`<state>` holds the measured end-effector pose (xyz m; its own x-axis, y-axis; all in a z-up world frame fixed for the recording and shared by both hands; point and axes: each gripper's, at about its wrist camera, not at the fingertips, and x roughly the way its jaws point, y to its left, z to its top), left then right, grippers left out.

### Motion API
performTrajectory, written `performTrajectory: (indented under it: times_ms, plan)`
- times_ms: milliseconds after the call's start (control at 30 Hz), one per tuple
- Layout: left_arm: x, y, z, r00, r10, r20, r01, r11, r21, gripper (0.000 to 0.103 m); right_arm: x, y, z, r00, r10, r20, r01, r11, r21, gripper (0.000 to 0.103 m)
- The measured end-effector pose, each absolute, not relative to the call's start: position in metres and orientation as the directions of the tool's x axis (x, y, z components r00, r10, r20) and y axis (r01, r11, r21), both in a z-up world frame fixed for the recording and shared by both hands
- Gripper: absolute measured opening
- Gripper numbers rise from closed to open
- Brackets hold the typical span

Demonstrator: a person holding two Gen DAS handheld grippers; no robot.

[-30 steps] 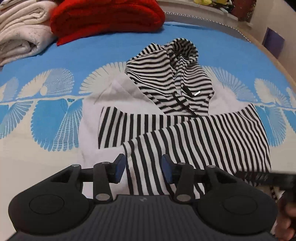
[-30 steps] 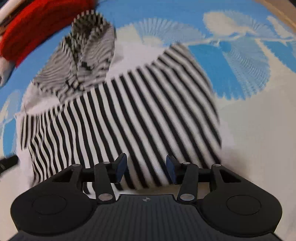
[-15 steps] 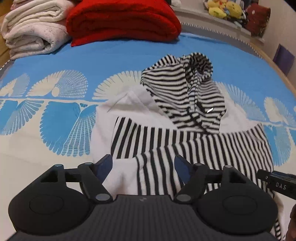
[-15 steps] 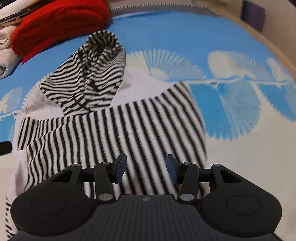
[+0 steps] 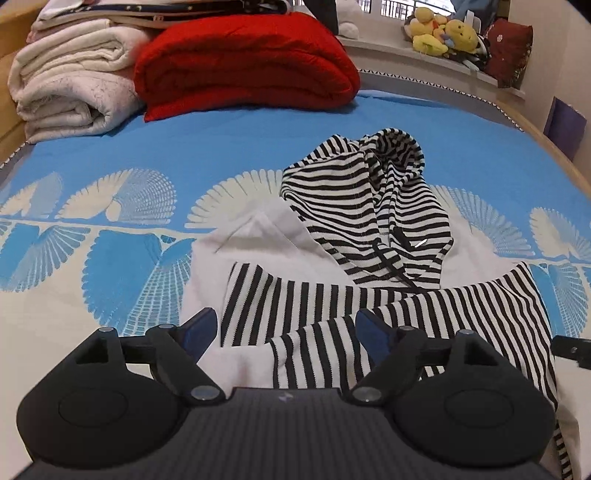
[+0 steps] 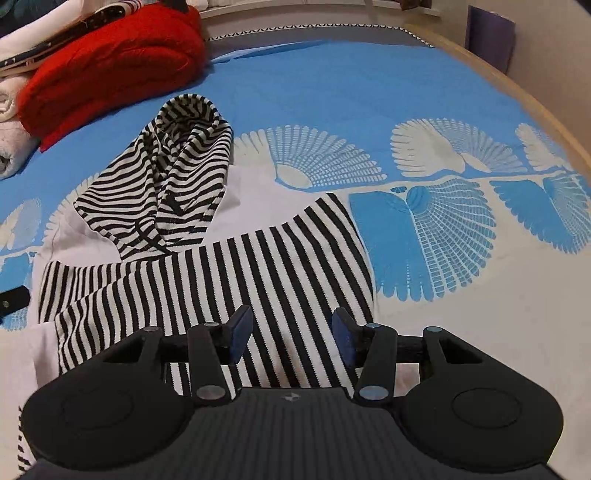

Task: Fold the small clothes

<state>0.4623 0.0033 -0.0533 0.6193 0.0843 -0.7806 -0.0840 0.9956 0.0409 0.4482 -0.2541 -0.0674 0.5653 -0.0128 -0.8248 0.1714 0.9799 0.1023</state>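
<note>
A small white hoodie with black-and-white striped hood [image 5: 369, 199] and striped sleeves [image 5: 424, 314] lies on the blue patterned bed cover, sleeves folded across the white body [image 5: 258, 251]. My left gripper [image 5: 284, 332] is open and empty, held just above the hoodie's near edge. My right gripper [image 6: 291, 332] is open and empty above the striped sleeve [image 6: 258, 277]; the hood [image 6: 177, 158] lies beyond it to the left. The right gripper's tip shows at the right edge of the left wrist view [image 5: 572, 349].
A folded red blanket [image 5: 240, 62] and a folded cream blanket [image 5: 74, 85] lie at the bed's far end. Stuffed toys [image 5: 443, 33] sit on a ledge behind. The wooden bed edge [image 6: 535, 92] runs along the right.
The left gripper's jaws have opened wider and both grippers have pulled back and up from the hoodie. The folded sleeves stay lying across the body.
</note>
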Motion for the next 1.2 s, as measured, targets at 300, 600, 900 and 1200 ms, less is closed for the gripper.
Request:
performTrajectory:
  times_ms: [300,600,900,1200]
  plan:
    - [0.469,0.006,-0.05,0.667,0.124,-0.735,-0.122,0.991,0.056,0.081,0.436,-0.281,-0.062,0.552,-0.027,-0.833,0.157,0.985,0.072,0.052]
    - [0.469,0.0,-0.045,0.707,0.154,-0.69,-0.064,0.986,0.153,0.029,0.428,-0.301,-0.068,0.515,0.001,-0.857,0.155,0.983,0.095,0.052]
    - [0.583,0.01,-0.041,0.724,0.039,-0.688,-0.078,0.997,-0.026,0.021,0.434,-0.29,-0.068,0.5,0.067,-0.863,0.123,0.981,0.147,0.058]
    - [0.764,-0.01,-0.095,0.664,0.009,-0.748,-0.029,0.999,-0.014,0.049,0.447,-0.283,-0.077,0.473,0.038,-0.88,0.094,0.991,0.093,0.06]
